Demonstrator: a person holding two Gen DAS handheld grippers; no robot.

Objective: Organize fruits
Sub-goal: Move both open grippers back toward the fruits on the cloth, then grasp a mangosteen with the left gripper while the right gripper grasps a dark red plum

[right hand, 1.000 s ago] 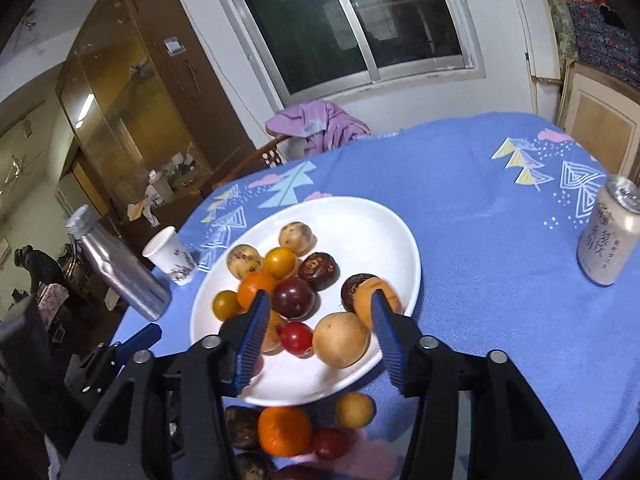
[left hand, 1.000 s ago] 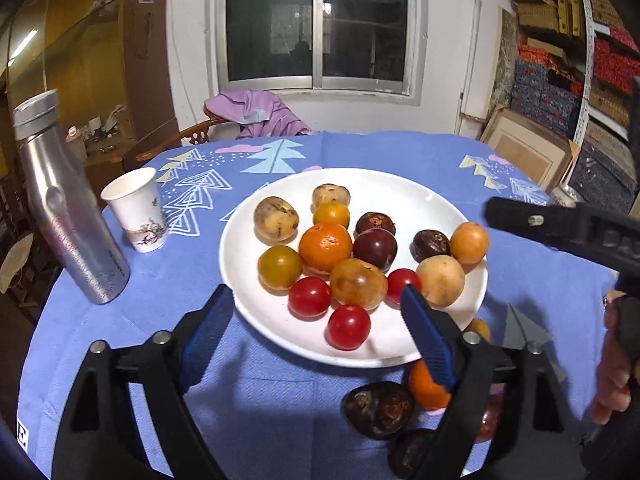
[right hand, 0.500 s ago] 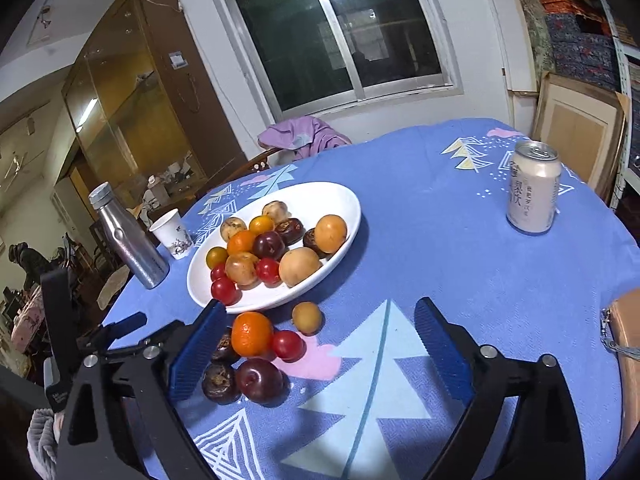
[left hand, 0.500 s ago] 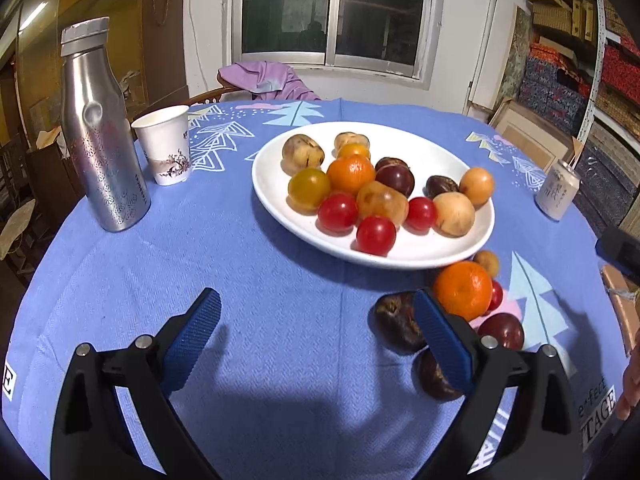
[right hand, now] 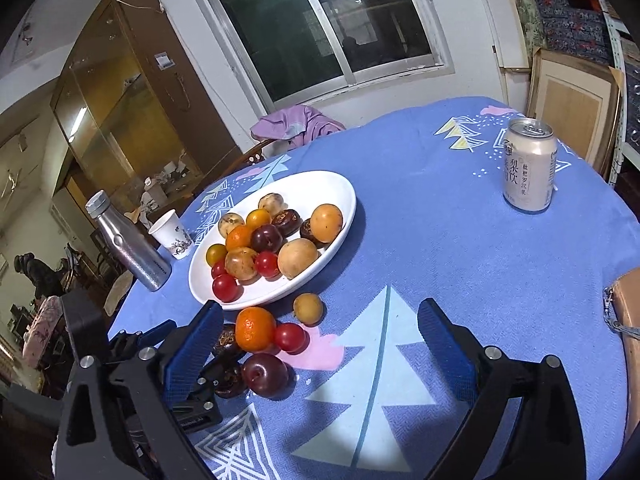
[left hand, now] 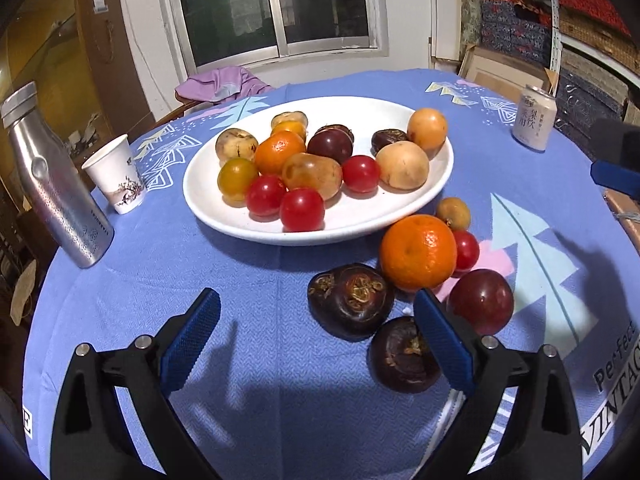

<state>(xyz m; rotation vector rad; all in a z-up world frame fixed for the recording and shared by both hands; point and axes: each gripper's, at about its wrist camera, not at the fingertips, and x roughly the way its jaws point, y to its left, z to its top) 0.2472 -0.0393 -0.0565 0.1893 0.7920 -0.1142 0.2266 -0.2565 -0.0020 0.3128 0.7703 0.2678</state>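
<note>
both grippers are now pulled back from the plate (left hand: pixel 436 184), jaws wide and empty — loose fruits like the orange (left hand: pixel 418 252) wait on the tabletop (left hand: pixel 248 280).

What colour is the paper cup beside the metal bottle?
White with a floral sprig; paper cup shows best in the left wrist view.

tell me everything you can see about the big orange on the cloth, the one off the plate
The orange is round, bright and dimpled, the biggest loose fruit. It sits on the blue tablecloth just in front of the white plate. A red cherry tomato presses against its right side, a dark wrinkled fruit sits against its near left, a small tan fruit behind. No gripper touches it.
</note>
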